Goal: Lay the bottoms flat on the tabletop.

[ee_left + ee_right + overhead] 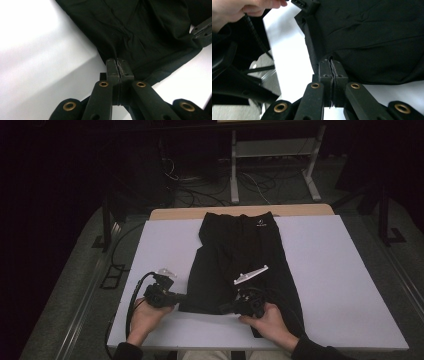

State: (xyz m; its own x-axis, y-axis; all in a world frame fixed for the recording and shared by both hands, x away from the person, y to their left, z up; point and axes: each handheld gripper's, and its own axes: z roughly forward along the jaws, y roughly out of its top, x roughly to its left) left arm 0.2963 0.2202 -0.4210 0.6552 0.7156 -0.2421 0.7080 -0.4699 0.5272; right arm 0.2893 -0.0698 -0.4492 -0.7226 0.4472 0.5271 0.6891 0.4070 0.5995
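Black shorts (240,255) are lying on the white table (325,270), waistband toward the far edge, a small white logo (260,225) showing near the waistband. The near part of the garment is lying rumpled and partly folded over itself, with the hem close to the person's edge of the table.

The left hand (147,315) is holding the left gripper (181,296) at the near left corner of the shorts. In the left gripper view, the left gripper (117,65) is showing its jaws pressed together on the edge of the black fabric (140,35), a thin fold of cloth pinched between them. The other gripper's jaw is showing at the upper right of that view, touching the same hem.

The right hand (267,320) is holding the right gripper (226,308) at the near hem, toward the middle of the garment. In the right gripper view, the right gripper (330,65) is likewise clamping the cloth, jaws closed with fabric (374,37) caught in the seam between them. The left hand (239,10) is appearing at the upper left of that view, with its cable (255,35) trailing down.

Both grippers are sitting low, just above or on the table surface; which, I cannot tell. Cables and a metal frame (272,160) are lying on the dark floor beyond the table.
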